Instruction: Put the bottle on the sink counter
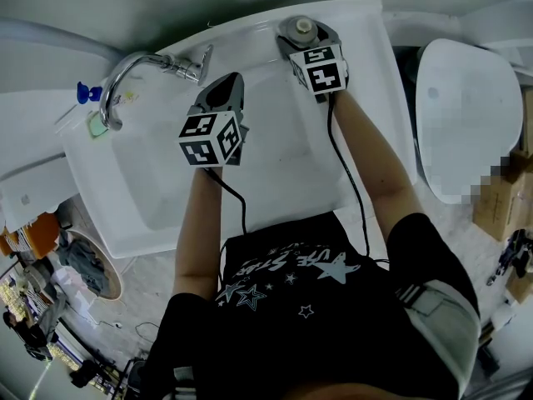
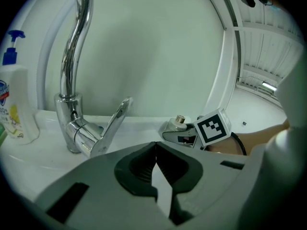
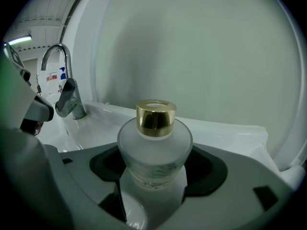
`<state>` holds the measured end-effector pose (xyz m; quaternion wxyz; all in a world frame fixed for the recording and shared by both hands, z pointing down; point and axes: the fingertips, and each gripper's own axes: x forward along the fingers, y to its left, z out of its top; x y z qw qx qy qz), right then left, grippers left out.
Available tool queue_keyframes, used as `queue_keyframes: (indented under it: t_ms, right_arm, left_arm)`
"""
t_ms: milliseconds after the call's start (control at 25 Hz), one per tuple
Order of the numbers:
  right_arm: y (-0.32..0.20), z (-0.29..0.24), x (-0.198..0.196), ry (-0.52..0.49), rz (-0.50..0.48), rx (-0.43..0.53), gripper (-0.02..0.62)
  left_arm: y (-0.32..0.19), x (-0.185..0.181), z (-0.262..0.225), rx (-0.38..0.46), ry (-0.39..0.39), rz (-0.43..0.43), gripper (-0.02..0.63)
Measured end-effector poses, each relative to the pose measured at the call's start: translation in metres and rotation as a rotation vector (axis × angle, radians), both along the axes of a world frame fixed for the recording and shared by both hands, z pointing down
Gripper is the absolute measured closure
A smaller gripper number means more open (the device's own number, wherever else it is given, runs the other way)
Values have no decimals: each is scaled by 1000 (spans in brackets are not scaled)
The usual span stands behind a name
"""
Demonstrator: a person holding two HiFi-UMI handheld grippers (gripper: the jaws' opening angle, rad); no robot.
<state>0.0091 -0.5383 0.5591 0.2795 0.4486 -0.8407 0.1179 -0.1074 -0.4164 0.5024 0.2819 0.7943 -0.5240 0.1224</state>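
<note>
A frosted glass bottle [image 3: 154, 150] with a gold cap [image 3: 155, 117] stands upright between the jaws of my right gripper [image 3: 154, 178], which is shut on it. In the head view this bottle [image 1: 301, 29] and right gripper [image 1: 306, 40] are over the back right corner of the white sink counter [image 1: 371, 82]. Whether the bottle's base touches the counter is hidden. My left gripper [image 1: 226, 88] hovers over the basin near the tap lever, jaws shut with nothing in them [image 2: 154, 152]. From the left gripper view the bottle [image 2: 180, 120] shows to the right.
A chrome tap [image 1: 133, 67] with a lever [image 2: 112, 123] stands at the back of the basin [image 1: 158, 182]. A soap pump bottle [image 2: 14, 104] is at the far left. A white toilet lid [image 1: 466, 115] lies right of the sink. The wall is close behind.
</note>
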Motion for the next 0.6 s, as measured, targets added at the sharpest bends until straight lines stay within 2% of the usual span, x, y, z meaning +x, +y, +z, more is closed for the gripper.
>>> queue_keyframes:
  t_ms: [280,600]
  right_arm:
    - [9,-1,4,-32,-8,-37,267]
    - [36,-10,20,-84,7,-51,267]
  left_arm:
    - [8,-1,-6,2,-20,-22,597]
    - [39,-2,-18,18,-22,-88,597]
